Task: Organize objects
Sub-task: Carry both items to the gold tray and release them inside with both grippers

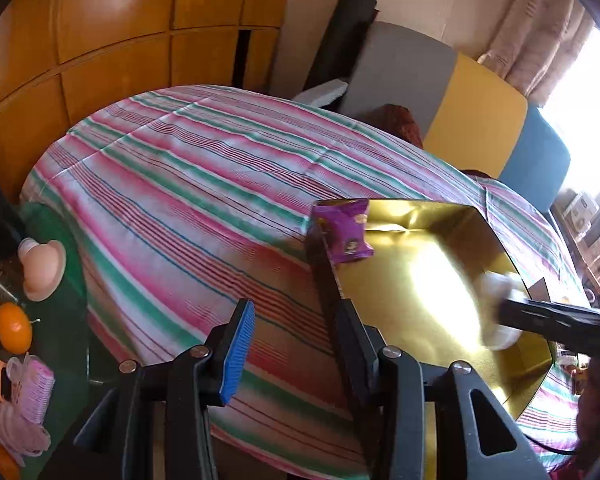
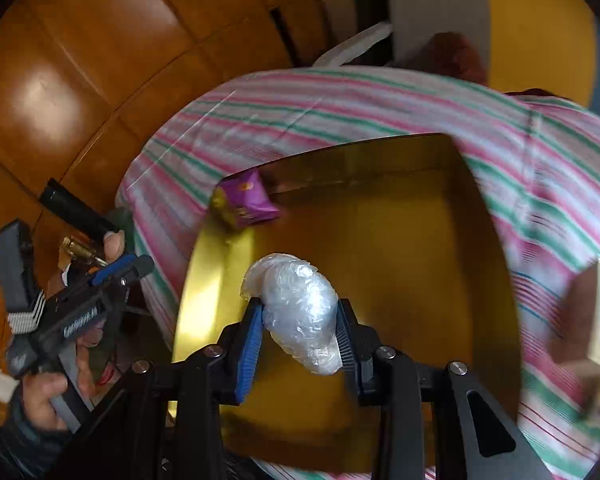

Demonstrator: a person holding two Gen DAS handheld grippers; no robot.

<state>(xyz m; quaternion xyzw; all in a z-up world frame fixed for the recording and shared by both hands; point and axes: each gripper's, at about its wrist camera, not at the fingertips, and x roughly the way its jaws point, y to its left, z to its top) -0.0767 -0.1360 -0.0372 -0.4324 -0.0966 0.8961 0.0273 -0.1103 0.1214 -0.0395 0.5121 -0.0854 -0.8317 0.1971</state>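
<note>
Over the gold tray (image 2: 380, 248), the right gripper (image 2: 300, 328) pinches a crumpled clear plastic bundle (image 2: 296, 304) between narrow blue pads, long axis slanting across the fingers. Tray floor lies directly below the bundle. A purple snack packet (image 2: 248, 200) sits at the tray's far-left corner. The left gripper (image 1: 296, 344) is empty, partly open, straddling the tray's near-left wall.

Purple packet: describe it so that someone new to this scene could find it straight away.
Start at the striped cloth over the table, then the gold tray lying on it. The purple packet sits in the tray's far left corner, leaning on the wall. It is the only purple, printed thing there; the other item over the tray is a clear plastic bundle held in the right gripper.
</note>
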